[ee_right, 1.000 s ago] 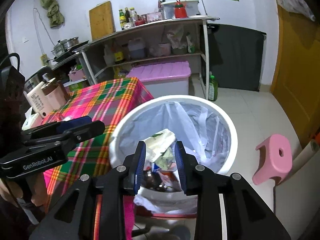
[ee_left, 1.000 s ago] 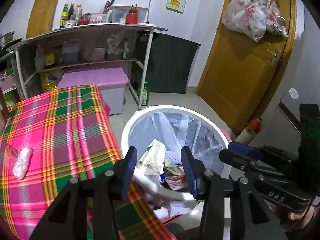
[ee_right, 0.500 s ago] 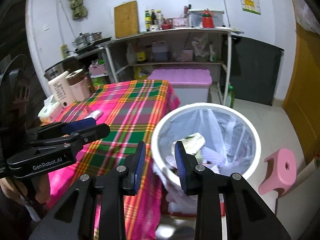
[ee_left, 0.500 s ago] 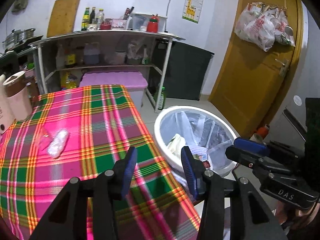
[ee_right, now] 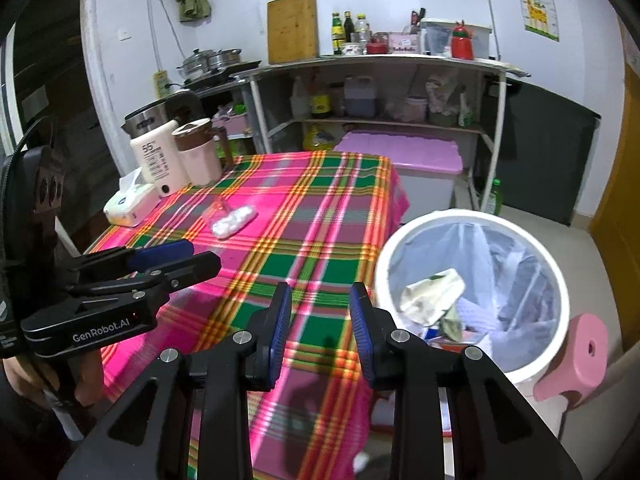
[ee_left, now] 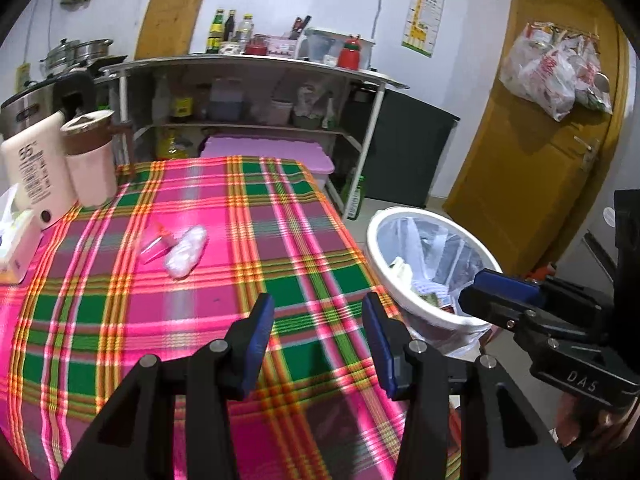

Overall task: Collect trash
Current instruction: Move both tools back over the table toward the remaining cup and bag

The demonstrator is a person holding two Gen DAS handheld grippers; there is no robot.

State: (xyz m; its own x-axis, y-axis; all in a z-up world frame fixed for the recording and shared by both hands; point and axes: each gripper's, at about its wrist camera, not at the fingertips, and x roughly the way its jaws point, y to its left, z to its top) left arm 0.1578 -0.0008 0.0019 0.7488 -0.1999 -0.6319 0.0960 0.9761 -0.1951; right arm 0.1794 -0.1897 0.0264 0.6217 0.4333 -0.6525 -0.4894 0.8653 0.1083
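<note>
Both tongs empty, jaws parted: left gripper wider, right gripper narrower. Crumpled clear plastic wrapper lies at ten o'clock on pink-green plaid tablecloth. White lined trash bin sits at table's three o'clock edge, likely for short drops.

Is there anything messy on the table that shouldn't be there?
Yes. A crumpled clear plastic wrapper and a small pink-tinted one beside it lie loose in the middle of the plaid tablecloth. They look like litter, away from the kettle and tissue pack at the table's far corner. The white bin by the table already holds trash.
</note>
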